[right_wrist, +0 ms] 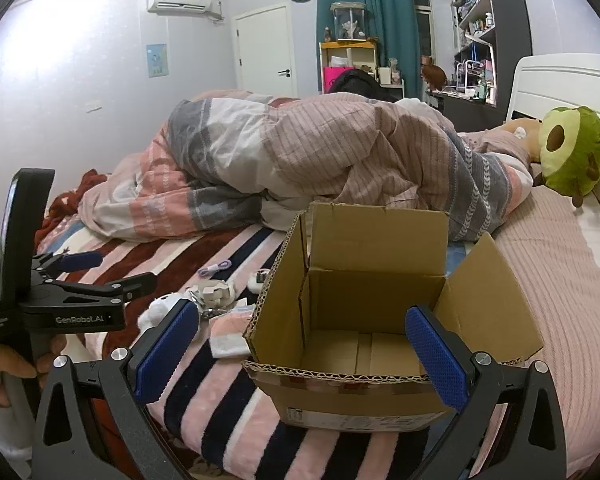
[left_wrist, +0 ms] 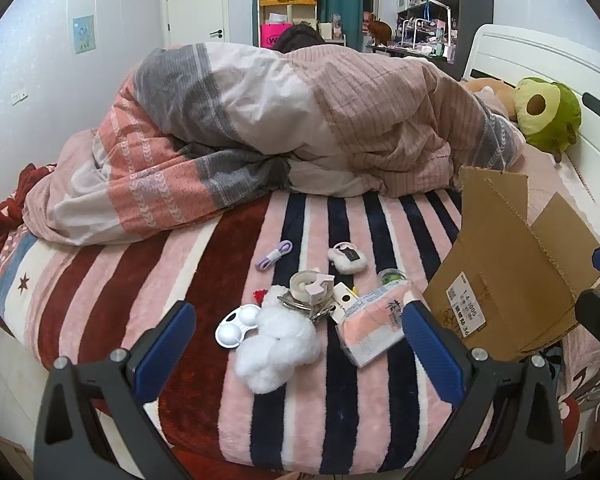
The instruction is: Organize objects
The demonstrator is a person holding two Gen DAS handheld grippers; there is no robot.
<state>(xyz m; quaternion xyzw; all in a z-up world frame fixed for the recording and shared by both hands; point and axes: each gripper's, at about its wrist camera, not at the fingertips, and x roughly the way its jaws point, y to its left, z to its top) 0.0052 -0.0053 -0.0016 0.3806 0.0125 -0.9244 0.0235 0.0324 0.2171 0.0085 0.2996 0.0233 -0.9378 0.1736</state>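
Small items lie in a cluster on the striped blanket point(left_wrist: 204, 280): a white fluffy plush keychain point(left_wrist: 276, 344), a white lens case point(left_wrist: 236, 326), a tape dispenser point(left_wrist: 310, 286), a pink tissue pack point(left_wrist: 374, 322), a purple cable point(left_wrist: 274, 254), a fluffy white pouch point(left_wrist: 347, 258) and a small green jar point(left_wrist: 392, 276). My left gripper point(left_wrist: 300, 344) hovers open above the plush and tissue pack, touching nothing. An open cardboard box point(right_wrist: 360, 320) stands to the right with a bare floor. My right gripper point(right_wrist: 300, 348) is open over its near rim. The left gripper point(right_wrist: 116, 270) shows in the right wrist view.
A bunched pink and grey duvet point(left_wrist: 300, 132) fills the far half of the bed. A green avocado plush point(right_wrist: 572, 152) leans on the white headboard point(right_wrist: 560, 76). A hand point(right_wrist: 16, 360) holds the left gripper's handle. The box's raised flaps point(right_wrist: 380, 236) stand on its far side.
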